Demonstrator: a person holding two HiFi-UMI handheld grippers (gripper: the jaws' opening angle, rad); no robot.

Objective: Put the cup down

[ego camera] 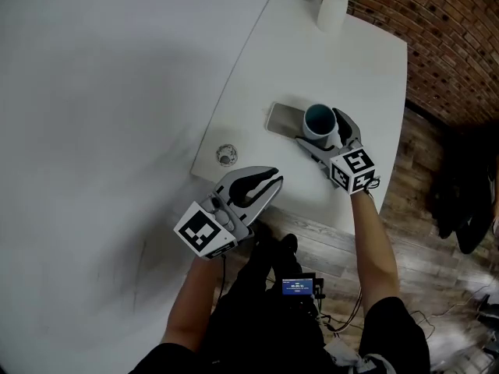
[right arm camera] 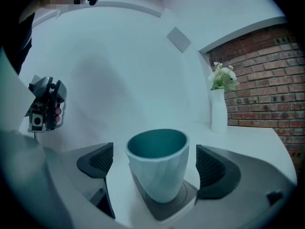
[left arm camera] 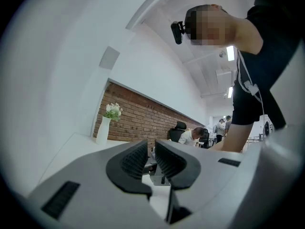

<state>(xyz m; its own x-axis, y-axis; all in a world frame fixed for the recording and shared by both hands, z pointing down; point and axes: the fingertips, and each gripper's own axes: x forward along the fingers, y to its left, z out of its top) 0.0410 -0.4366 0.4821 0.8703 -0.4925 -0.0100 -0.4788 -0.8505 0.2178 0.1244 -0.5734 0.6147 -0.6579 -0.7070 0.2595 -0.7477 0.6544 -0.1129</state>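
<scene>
One cup [ego camera: 318,120], one coaster [ego camera: 282,118], one vase [ego camera: 333,6] — one table [ego camera: 312,61].

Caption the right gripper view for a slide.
Open right gripper straddles a teal-lined cup standing upright on a grey coaster, both jaws clear of it.

Soft, even light from ceiling lights [left arm camera: 230,53], faint shadows; gripper views fisheye-warped with dark corners.

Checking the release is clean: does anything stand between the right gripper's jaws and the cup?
Nothing visible does. The cup stands upright on the grey coaster, with the right gripper open around it and a bare gap on each side.
</scene>
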